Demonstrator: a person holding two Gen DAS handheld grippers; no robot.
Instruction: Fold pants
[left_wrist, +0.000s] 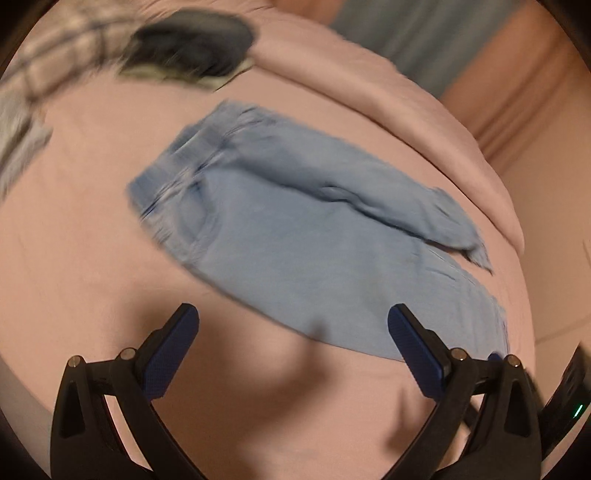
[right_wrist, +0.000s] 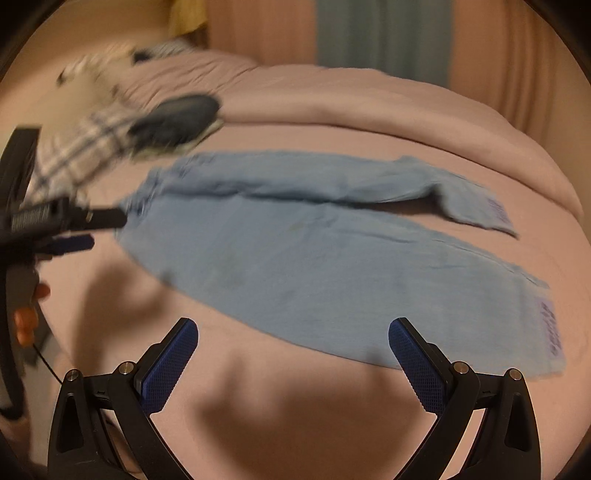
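Blue-padded left gripper (left_wrist: 293, 325) wide apart, holding nothing | right gripper (right_wrist: 293, 339) likewise spread, empty | pale blue pants (right_wrist: 314, 251) flat on pink bed sheet (right_wrist: 295, 406) just beyond | dark garment (right_wrist: 177, 118), plaid cloth (right_wrist: 81, 147) farther.

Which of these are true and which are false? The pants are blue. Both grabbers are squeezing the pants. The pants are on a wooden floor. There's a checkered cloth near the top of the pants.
1. The pants are blue. True.
2. Both grabbers are squeezing the pants. False: the left gripper and the right gripper are open and hold nothing.
3. The pants are on a wooden floor. False: they lie on a pink bed sheet.
4. A checkered cloth lies near the waistband. True.
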